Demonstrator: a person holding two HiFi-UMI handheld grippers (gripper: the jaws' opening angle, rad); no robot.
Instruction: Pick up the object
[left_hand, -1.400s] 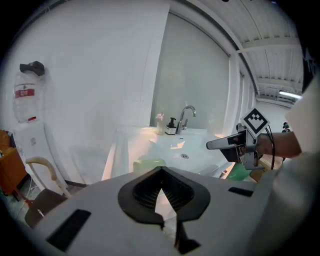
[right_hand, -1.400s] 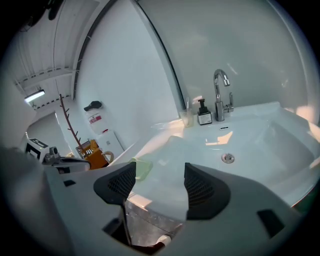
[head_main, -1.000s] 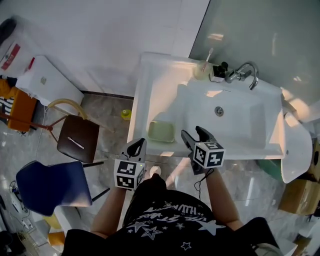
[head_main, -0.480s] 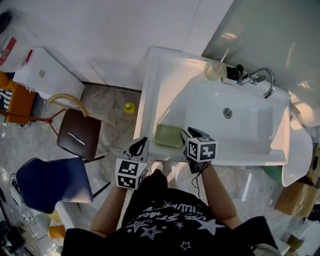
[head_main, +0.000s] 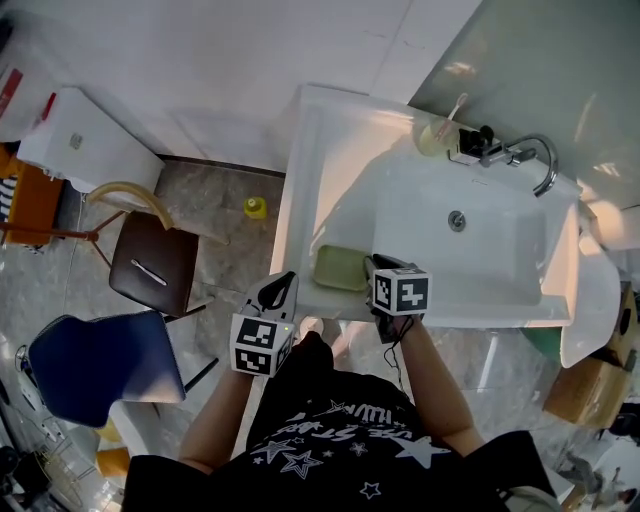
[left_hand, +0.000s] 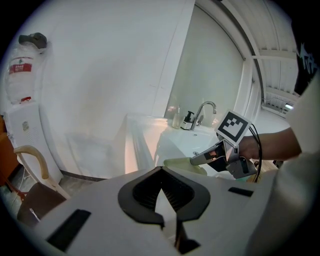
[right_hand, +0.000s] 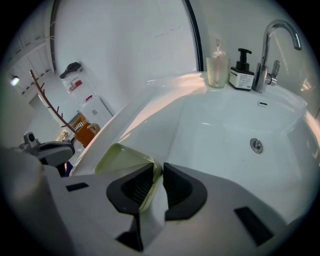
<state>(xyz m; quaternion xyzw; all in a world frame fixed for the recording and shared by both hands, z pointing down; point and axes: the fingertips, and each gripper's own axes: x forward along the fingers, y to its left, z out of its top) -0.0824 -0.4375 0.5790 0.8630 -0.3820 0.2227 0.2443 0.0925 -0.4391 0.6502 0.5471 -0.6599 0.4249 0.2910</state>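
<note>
The pale green dish (head_main: 338, 267) lies on the sink's (head_main: 300, 150) left ledge, about 8 o'clock from the drain (head_main: 457, 220), its rim pinched by the right tool (right_hand: 158, 172), whose jaws have just been closing, while the left tool (left_hand: 161, 172) hangs at the dish's 8 o'clock, jaws together and empty.

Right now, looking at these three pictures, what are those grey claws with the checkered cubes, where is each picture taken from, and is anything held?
There's no robot: a person holds a two-jaw gripper in each hand, and the cubes are parts of them. One picture comes from a camera on the person's head, looking down. The other two come from cameras riding on each gripper, looking along its jaws. Below is a white sink with a tap, a bottle and a cup at the back, and a green dish on its left ledge. The right gripper has just been closing its jaws on the dish's rim. The left gripper is shut and holds nothing.
</note>
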